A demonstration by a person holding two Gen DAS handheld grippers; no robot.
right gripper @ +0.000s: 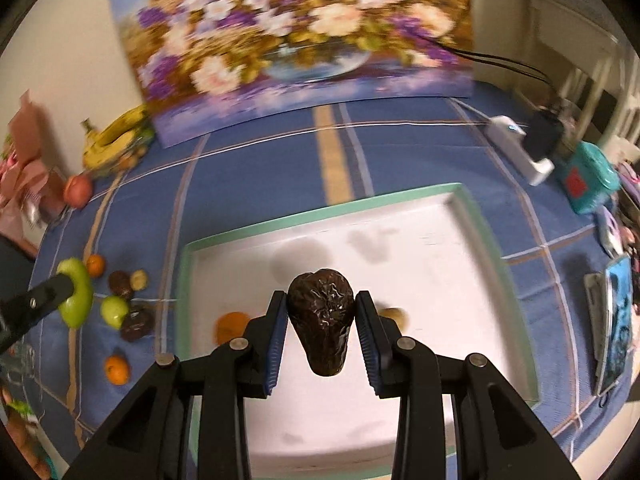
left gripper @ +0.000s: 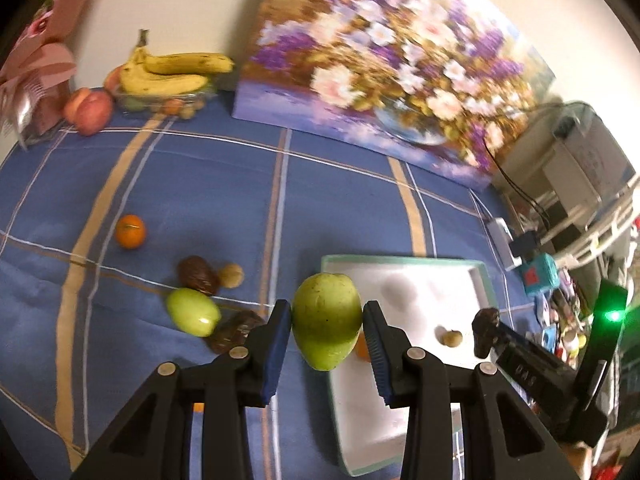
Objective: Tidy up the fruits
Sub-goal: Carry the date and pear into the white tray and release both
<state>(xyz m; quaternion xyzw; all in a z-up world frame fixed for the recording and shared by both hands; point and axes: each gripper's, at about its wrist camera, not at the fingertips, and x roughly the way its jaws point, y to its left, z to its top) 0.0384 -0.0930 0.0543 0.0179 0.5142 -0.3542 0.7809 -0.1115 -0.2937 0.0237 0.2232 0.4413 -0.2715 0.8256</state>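
midway | left gripper [left gripper: 326,322] clamping green mango [left gripper: 326,320], right gripper [right gripper: 321,322] clamping dark wrinkled fruit [right gripper: 321,320] over tray [right gripper: 320,210] | orange [right gripper: 230,326] already in tray | loose fruit [right gripper: 128,304] left at 9 o'clock

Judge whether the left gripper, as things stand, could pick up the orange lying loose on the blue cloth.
Probably not yet: the left gripper is shut on a green fruit. The way to the orange looks free, but the jaws must be emptied first.

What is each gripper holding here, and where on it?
Left gripper clamps a green fruit across its sides; right gripper clamps a dark wrinkled fruit likewise.
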